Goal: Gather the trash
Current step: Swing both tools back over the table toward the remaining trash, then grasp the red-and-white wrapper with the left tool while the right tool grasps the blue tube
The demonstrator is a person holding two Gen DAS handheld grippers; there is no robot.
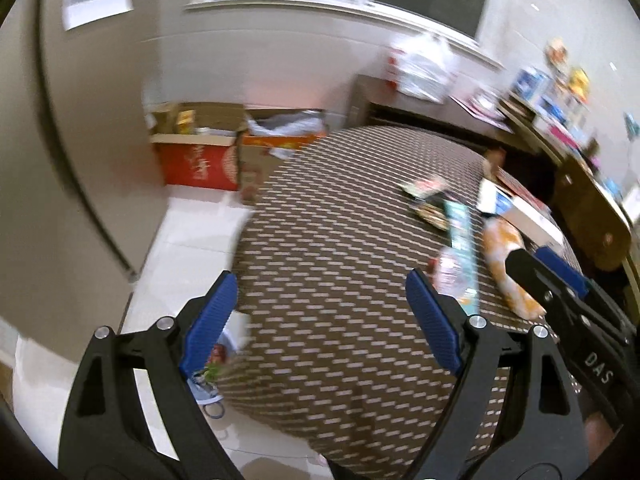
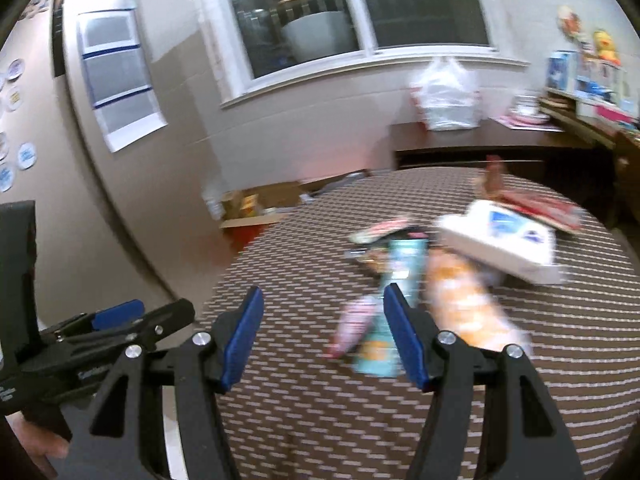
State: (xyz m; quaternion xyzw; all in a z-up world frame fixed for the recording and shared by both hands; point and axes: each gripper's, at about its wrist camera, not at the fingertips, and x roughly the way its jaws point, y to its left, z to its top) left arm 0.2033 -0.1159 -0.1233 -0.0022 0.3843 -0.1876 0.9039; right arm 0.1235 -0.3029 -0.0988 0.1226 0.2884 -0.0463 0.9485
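I'm holding both grippers wide and empty: left gripper [image 1: 320, 320], right gripper [image 2: 322, 336]. The teal wrapper [image 2: 394, 300] is lying toward the table's [image 2: 480, 420] right edge, long axis pointing away, nearer my right.

Wrappers [image 2: 396, 276] on table [image 2: 400, 420]; boxes [image 1: 208, 156] behind, left.

Black-framed left gripper [image 1: 322, 286] and right gripper [image 2: 322, 302], ribbed blue pads, silver screws.
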